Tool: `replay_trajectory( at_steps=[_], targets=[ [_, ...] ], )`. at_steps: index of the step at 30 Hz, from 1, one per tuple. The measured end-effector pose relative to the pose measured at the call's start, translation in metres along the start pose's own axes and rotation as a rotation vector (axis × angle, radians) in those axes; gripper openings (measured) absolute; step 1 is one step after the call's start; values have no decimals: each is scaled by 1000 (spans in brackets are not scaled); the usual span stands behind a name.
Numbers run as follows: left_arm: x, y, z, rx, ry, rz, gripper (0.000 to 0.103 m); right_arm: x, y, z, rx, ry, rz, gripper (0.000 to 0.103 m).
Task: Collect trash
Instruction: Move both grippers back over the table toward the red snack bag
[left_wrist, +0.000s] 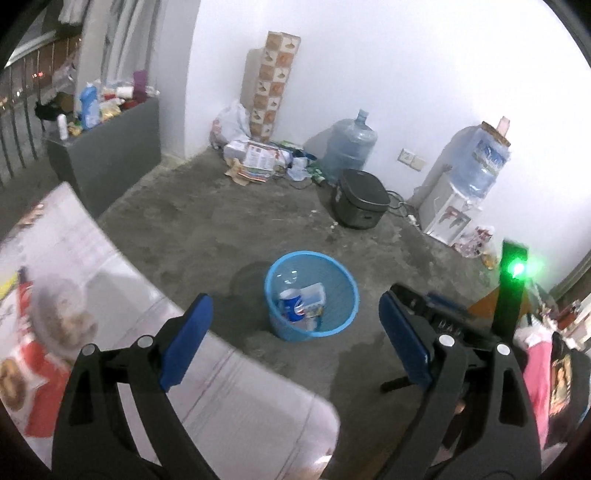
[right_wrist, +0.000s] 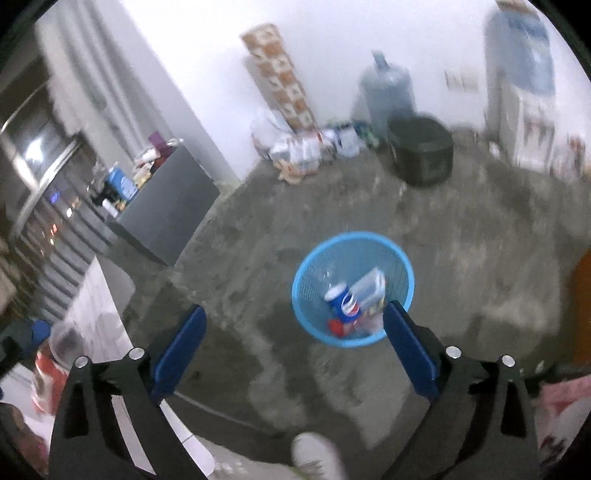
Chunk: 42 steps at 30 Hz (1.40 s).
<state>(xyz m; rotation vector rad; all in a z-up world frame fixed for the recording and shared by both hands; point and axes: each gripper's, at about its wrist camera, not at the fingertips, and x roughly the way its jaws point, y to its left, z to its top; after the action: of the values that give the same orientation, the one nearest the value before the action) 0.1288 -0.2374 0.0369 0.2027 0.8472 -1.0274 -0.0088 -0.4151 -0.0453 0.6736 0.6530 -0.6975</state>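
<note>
One blue mesh basket (left_wrist: 343, 295) stands on the bare grey concrete floor (left_wrist: 207, 236), and it is the landmark here. Inside it lie one blue cola can (left_wrist: 292, 303) and one pale crumpled wrapper (left_wrist: 314, 295), touching each other; some smaller red scraps show under them in the right wrist view, too blurred to count. Two grippers hang above the basket. The left gripper (left_wrist: 295, 343) has its jaws wide apart with nothing between them, and the right gripper (right_wrist: 293, 350) is also spread wide and empty, its right finger in front of the basket rim. Behind the basket, against the white wall (left_wrist: 406, 74), there are two big water bottles: one water jug (left_wrist: 351, 146) on the floor and one on the white dispenser (left_wrist: 452, 210). One black cooker (left_wrist: 360, 203) sits between the basket and the jug. Left of the jug lies one heap of papers and bags (left_wrist: 258, 158) below a tall patterned carton (left_wrist: 273, 85). Far left of the basket stands one grey cabinet (left_wrist: 110, 147) with many bottles on top. Near left is a table with printed cloth (left_wrist: 92, 295).
</note>
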Motion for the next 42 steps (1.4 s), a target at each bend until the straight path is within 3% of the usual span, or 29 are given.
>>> replay_trajectory(
  at_steps=[5, 12, 20, 24, 27, 35, 42],
  targets=[
    [-42, 21, -20, -51, -45, 39, 94, -23, 40, -4, -159, -70, -41, 97],
    [-90, 65, -42, -195, -97, 75, 94, -48, 85, -15, -309, -178, -129, 97],
    [-115, 95, -56, -299, -176, 52, 94, -64, 132, -26, -485, -241, -141, 97],
    [-126, 101, -62, -294, -246, 23, 94, -73, 141, -30, -498, -260, -71, 97],
    [-137, 105, -68, -288, -301, 29, 94, -87, 143, -31, -490, -282, 59, 97],
    [-188, 129, -91, -260, -429, 198, 94, -97, 151, -31, -434, -294, 179, 97],
    [-213, 174, -121, -309, -452, 274, 94, -87, 178, -31, -395, -178, 398, 97]
  ],
)
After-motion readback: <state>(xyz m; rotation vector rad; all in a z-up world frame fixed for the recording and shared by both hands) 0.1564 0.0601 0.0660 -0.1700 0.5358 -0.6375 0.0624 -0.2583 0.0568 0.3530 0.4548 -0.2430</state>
